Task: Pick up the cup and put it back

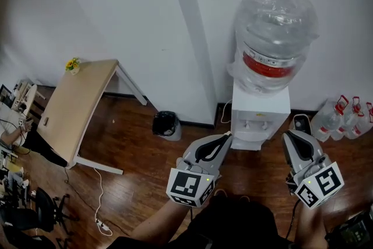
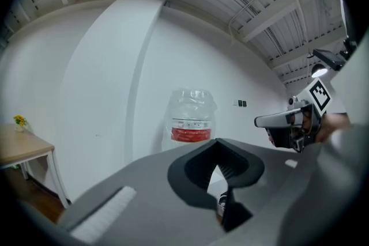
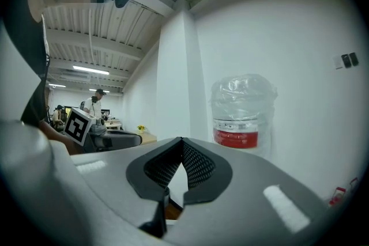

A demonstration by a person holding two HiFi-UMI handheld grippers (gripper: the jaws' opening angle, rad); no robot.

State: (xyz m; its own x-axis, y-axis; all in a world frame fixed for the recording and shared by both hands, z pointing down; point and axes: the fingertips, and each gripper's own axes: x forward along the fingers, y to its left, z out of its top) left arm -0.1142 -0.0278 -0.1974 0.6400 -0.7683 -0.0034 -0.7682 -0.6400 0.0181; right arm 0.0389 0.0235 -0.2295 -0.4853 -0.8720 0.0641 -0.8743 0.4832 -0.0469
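White plastic water dispenser (image 1: 260,115), topped by a clear bottle (image 1: 274,38), is faced by both grey two-jaw grippers. The left gripper (image 1: 226,136) and the right gripper (image 1: 289,136) are held pinched together on nothing. No cup is shown, so its direction cannot be judged.

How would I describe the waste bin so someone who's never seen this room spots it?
Find the white water dispenser with the big bottle on top, against the white wall. Follow the foot of that wall left toward the wooden table; the bin sits on the floor between them. It is small, round and dark, unlike the clear jugs on the dispenser's other side.
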